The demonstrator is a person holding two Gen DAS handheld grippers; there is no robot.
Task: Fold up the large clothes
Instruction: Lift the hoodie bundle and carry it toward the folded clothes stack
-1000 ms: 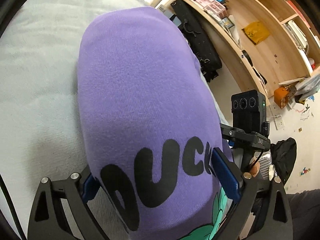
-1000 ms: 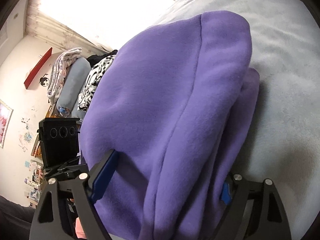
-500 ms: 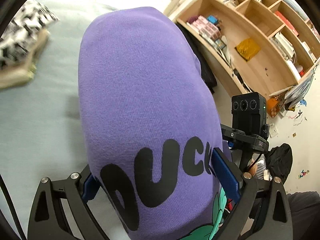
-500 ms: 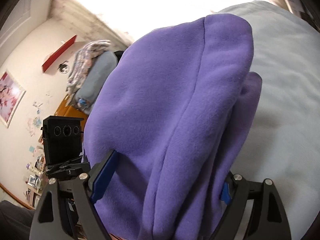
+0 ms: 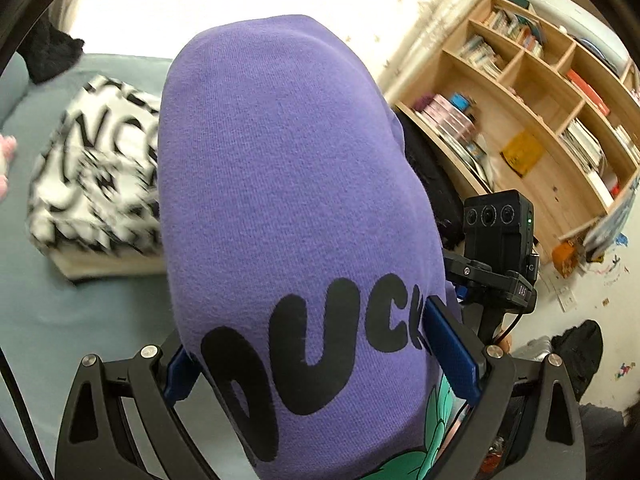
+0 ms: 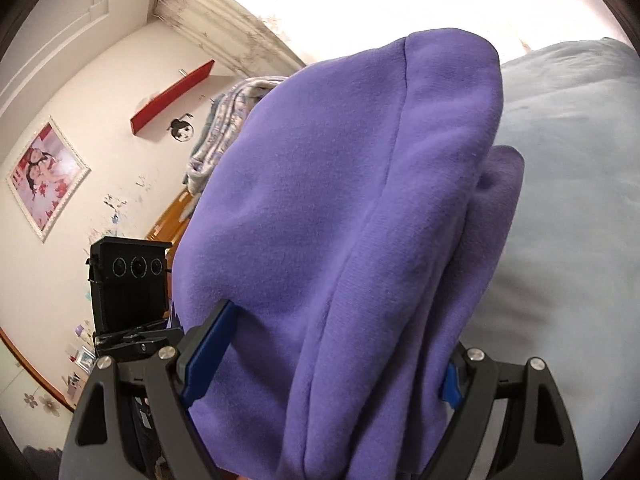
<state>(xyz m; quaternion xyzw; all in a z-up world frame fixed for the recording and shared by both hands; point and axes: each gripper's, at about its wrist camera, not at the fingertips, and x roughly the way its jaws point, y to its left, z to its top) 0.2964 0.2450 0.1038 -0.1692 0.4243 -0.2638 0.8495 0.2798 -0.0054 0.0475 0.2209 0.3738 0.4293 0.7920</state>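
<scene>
A folded purple sweatshirt (image 5: 280, 180) with black "DUCK" lettering fills the left wrist view, held up above the pale blue bed (image 5: 80, 320). My left gripper (image 5: 312, 360) is shut on its printed end, a blue pad pressing on each side. In the right wrist view the same purple sweatshirt (image 6: 340, 200) shows its plain side as thick stacked layers. My right gripper (image 6: 328, 368) clamps that bundle across its width, jaws standing wide. Both grippers carry it side by side, and each one's black camera block (image 5: 496, 232) shows in the other's view.
A folded black-and-white patterned garment (image 5: 92, 184) lies on the bed at the left, beyond the sweatshirt. A wooden bookshelf (image 5: 540, 120) stands to the right. A stack of folded bedding (image 6: 224, 136) sits by the wall with a red shelf (image 6: 172, 96).
Both grippers rose and travelled along the bed with the sweatshirt held between them. The black-and-white garment came into the left view. More wall and window show in the right view.
</scene>
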